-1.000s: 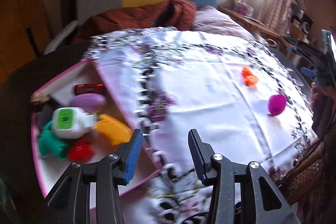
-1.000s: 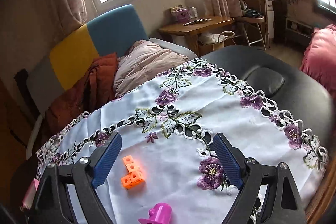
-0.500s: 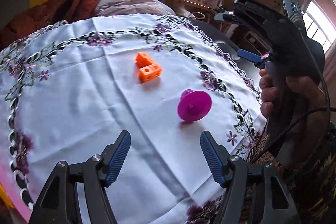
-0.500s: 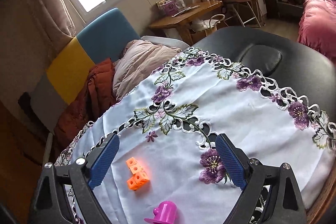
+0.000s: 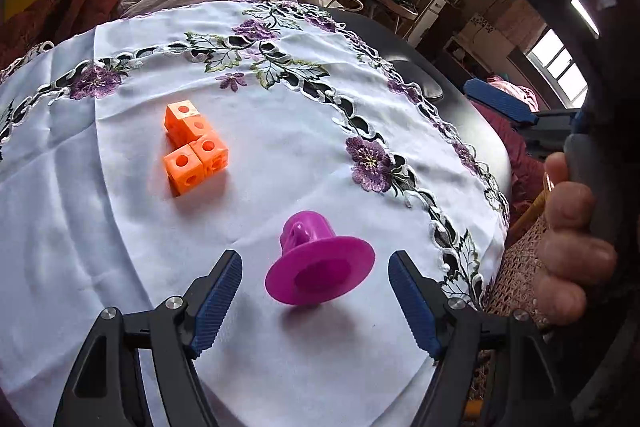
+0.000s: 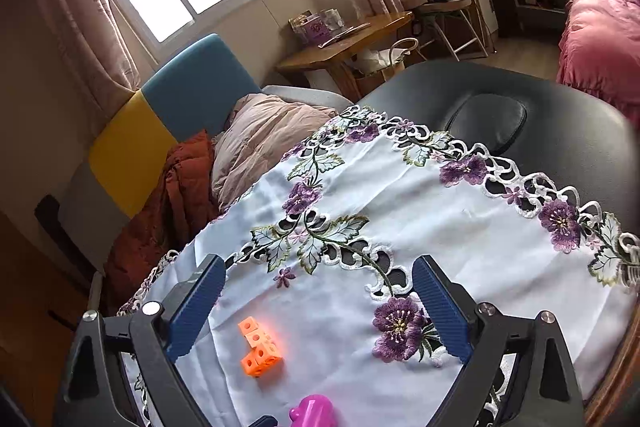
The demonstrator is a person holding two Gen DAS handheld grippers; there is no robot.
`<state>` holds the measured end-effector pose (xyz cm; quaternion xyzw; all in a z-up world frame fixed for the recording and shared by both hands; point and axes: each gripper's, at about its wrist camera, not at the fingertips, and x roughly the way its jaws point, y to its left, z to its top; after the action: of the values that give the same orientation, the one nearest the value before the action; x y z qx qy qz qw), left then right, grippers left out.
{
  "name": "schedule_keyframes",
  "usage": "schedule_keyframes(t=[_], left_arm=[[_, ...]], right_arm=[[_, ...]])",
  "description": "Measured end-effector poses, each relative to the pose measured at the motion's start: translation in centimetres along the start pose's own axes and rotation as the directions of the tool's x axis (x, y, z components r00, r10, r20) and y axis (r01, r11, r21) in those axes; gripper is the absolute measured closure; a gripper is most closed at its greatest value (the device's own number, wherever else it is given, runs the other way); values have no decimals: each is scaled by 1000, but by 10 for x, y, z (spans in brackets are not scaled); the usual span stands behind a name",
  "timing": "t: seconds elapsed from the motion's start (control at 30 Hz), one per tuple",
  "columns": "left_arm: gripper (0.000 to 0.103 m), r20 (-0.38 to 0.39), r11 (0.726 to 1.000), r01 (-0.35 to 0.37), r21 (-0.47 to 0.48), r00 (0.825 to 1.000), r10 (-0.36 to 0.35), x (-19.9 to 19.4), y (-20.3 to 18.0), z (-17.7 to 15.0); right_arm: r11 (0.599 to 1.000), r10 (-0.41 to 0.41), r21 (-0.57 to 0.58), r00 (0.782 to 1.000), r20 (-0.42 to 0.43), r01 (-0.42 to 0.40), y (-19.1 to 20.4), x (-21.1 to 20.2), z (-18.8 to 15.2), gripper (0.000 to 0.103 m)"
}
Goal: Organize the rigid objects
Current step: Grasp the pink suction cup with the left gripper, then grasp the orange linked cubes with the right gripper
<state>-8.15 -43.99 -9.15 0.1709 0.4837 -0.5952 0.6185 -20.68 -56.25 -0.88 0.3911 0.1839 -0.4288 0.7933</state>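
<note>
A magenta flanged plastic piece lies tilted on the white embroidered cloth. My left gripper is open, one finger on each side of it, not touching. An orange block of joined cubes lies on the cloth beyond it to the left. In the right wrist view my right gripper is open and empty above the cloth; the orange block lies between its fingers lower down and the magenta piece shows at the bottom edge. The right gripper with its hand shows at the right of the left wrist view.
The cloth covers a black padded table. Beyond it are a sofa with a brown jacket and a pale cushion, a wooden desk and a pink bed.
My left gripper swung right from the toy tray to the magenta piece, closed in on it and opened wider around it. The right gripper barely moved.
</note>
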Motion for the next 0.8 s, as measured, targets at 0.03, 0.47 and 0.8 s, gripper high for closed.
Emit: schedule_keyframes(t=[0.03,0.47,0.8], left_arm=[[26,-6,1000,8,-10,1000,-9,4,1,1],[47,62,994,-68,-84,995,73,-26,28,-27],[47,149,931,-340,-136,922,359,-95,69,-90]], right_arm=[[1000,6,12,1000,-3,-6,-1,0,0,8],[1000,9,-7,991,-130,-10,2,25,-8,8],[983,20,-159,922,-387,-88,36,62,-44,8]])
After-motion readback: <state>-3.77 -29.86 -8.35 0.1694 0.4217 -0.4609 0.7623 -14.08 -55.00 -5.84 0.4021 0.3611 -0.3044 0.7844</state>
